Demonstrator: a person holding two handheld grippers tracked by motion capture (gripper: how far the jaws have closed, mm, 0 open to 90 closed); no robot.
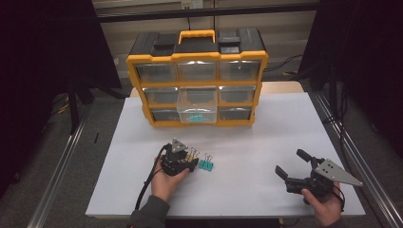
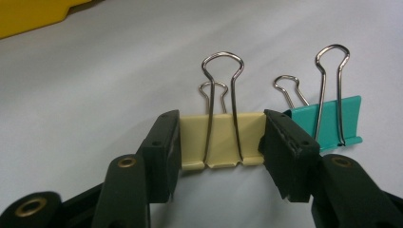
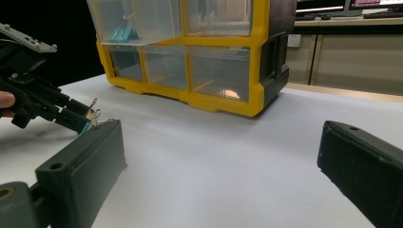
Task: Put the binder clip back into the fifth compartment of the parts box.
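A cream binder clip [image 2: 222, 140] stands on the white table top [image 1: 247, 142], its wire handles pointing up. My left gripper [image 2: 222, 147] is shut on it, one black jaw pressed against each end. A teal binder clip [image 2: 335, 121] stands just to its right, touching nothing but the table. In the high view the left gripper [image 1: 191, 160] lies left of centre with the teal clip [image 1: 206, 164] beside it. My right gripper [image 1: 289, 161] rests at the near right, jaws wide open and empty. Its own view shows the open right gripper [image 3: 218, 161] above bare table.
A yellow and black organizer [image 1: 196, 57] with clear drawers stands at the back. Its middle drawer [image 1: 196, 110] is pulled out and holds teal clips [image 1: 196, 118]. The table's near edge runs just behind both hands.
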